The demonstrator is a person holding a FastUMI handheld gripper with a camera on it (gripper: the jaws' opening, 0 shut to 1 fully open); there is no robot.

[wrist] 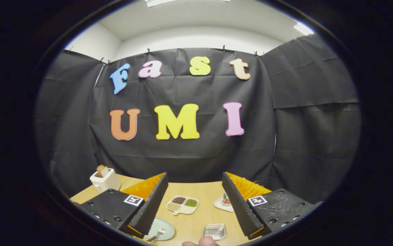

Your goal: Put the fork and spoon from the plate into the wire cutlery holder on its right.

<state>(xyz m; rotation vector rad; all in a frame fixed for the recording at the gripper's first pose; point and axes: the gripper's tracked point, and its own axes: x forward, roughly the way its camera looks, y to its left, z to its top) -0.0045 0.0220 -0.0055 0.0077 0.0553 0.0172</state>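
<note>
Your gripper point(195, 201) hangs wide open above the tabletop point(199, 218), nothing between its fingers. Beyond them sit a divided snack tray point(182, 205), a toaster point(104, 179) and a coaster point(223, 204). The fork point(158, 234) lies on the pale plate point(165, 228); the wire cutlery holder point(215, 231) stands just right, bare wood between.

Bright ceiling lamps point(187, 2) at the top of the picture give even, soft light with weak shadows on the wooden table point(196, 218), the fisheye lens bends the wall edges strongly toward the sides, and the open gripper point(195, 201) fingers look slightly blurred near the bottom.
</note>
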